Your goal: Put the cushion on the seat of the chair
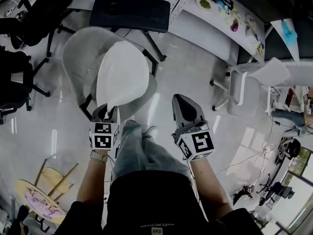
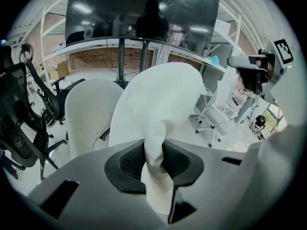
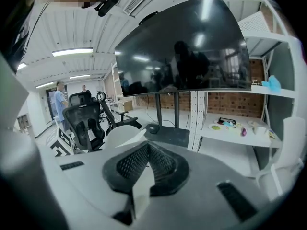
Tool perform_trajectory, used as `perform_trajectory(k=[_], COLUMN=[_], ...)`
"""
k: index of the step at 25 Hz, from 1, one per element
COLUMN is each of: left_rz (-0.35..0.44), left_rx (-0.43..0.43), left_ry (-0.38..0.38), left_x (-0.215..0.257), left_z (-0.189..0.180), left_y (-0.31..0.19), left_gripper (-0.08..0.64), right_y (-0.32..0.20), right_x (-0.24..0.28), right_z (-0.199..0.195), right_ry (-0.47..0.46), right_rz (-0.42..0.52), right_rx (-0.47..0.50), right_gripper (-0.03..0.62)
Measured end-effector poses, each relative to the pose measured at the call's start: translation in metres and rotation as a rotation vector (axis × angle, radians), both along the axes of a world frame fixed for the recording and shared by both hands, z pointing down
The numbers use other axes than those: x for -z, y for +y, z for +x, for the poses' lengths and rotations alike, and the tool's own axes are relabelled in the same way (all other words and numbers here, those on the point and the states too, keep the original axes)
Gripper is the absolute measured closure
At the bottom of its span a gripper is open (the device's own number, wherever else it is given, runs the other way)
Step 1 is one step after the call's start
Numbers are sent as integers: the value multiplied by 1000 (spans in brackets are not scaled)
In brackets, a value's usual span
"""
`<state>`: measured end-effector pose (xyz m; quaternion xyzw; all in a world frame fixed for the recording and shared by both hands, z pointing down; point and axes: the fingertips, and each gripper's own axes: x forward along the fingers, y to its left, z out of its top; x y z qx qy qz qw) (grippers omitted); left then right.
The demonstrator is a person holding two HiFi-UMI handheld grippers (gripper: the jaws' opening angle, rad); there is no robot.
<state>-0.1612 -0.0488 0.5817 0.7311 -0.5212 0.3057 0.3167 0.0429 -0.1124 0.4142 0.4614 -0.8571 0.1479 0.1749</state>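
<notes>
Pinching the flat white fabric cushion (image 1: 122,75) by its near edge, my left gripper (image 1: 108,111) hangs it over the pale grey shell chair (image 1: 77,50) at centre-left, ready for the seat. At centre-right, my right gripper (image 1: 185,106) is closed on nothing, held clear.

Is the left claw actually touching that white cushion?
Touching. The left gripper view shows the left claw shut on a fold of the cushion, with the fabric squeezed between its jaws.

Bright overhead strip lights (image 3: 72,51), glare on glossy floor (image 1: 244,146), fisheye-warped edges
</notes>
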Motion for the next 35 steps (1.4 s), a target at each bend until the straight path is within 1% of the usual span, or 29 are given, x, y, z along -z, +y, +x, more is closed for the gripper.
perform_trajectory(k=[4, 10, 18, 25, 32, 35], left_rz=[-45, -96, -161, -213, -259, -271], left_rx=[12, 25, 1, 2, -21, -24], left_ry=[-6, -48, -126, -153, -198, -204], left_x=[-27, -66, -114, -146, -183, -196], left_z=[-7, -19, -34, -42, -51, -55], left_y=[0, -6, -12, -16, -18, -18], left_gripper=[468, 466, 465, 462, 457, 456], right_y=[-6, -17, -27, -33, -42, -41], right_x=[-17, -39, -66, -89, -103, -112], right_z=[-8, -21, -34, -47, -56, -55], right_ry=[12, 25, 35, 54, 73, 80], right_rz=[-32, -58, -95, -134, -151, -161], right_rx=[2, 30, 47, 76, 102, 99], right_gripper=[584, 584, 584, 584, 584, 584])
